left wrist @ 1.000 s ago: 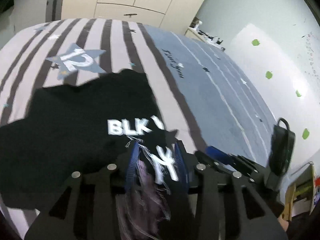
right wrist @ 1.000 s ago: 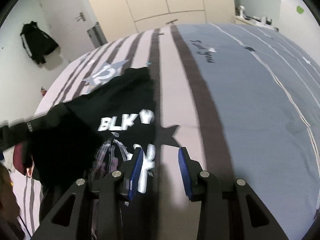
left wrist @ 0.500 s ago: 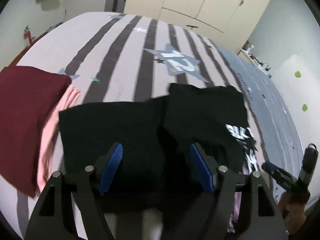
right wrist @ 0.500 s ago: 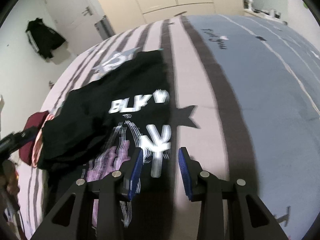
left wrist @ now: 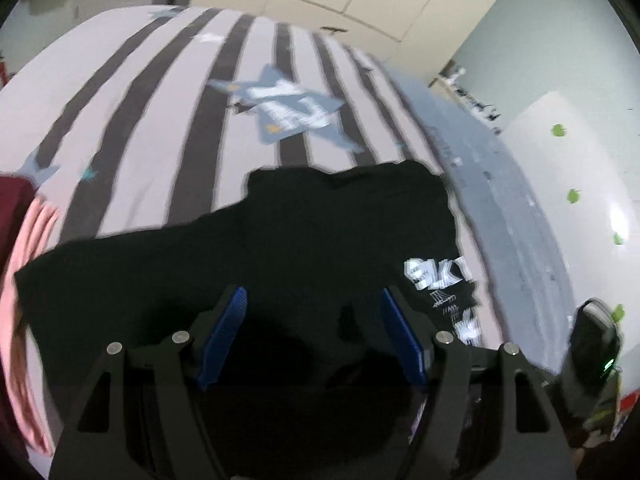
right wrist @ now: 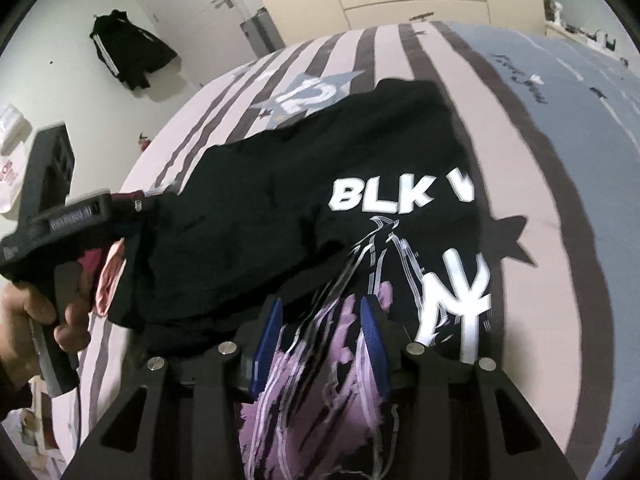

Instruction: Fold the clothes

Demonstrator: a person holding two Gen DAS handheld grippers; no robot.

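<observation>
We see the black T-shirt [right wrist: 304,208] lying partly folded on the striped bed [right wrist: 532,184]. Our left gripper [left wrist: 316,320] hovers over its plain side, jaws wide apart. Our right gripper [right wrist: 320,332], parted more narrowly, sits above the print, perhaps touching the cloth.

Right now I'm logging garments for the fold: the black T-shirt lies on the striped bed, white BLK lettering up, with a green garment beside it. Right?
Not quite: the garment beside the black T-shirt is pink, with a maroon one next to it, as the left wrist view shows. The striped bed and white BLK lettering are right.
</observation>
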